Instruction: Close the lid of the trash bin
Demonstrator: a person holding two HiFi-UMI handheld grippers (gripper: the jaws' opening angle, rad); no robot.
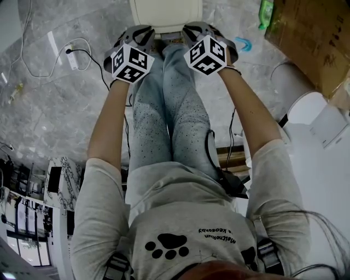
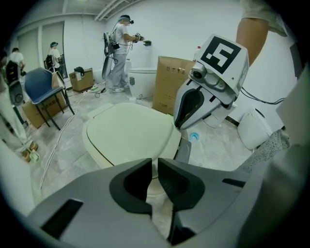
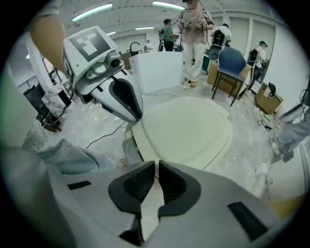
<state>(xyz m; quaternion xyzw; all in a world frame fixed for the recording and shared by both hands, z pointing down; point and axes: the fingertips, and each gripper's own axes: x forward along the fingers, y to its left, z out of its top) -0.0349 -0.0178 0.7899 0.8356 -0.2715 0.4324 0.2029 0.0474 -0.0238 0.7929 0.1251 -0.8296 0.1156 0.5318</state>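
The trash bin's cream lid [image 1: 165, 13] lies flat on the bin just ahead of the person's knees. It fills the middle of the left gripper view [image 2: 128, 133] and of the right gripper view [image 3: 186, 131]. My left gripper [image 2: 155, 167] hovers over the lid's near edge, its dark pads almost together with nothing between them. My right gripper [image 3: 156, 169] hangs beside it, also over the near edge, with a thin slit between its pads and nothing in it. In the head view the left gripper [image 1: 131, 54] and the right gripper [image 1: 208, 52] sit side by side, their fingertips hidden.
A cardboard box [image 1: 311, 38] and a white bin [image 1: 306, 109] stand at the right. A power strip with its cable [image 1: 71, 57] lies on the grey floor at the left. A blue chair [image 2: 41, 87] and several people [image 2: 118, 53] are farther off.
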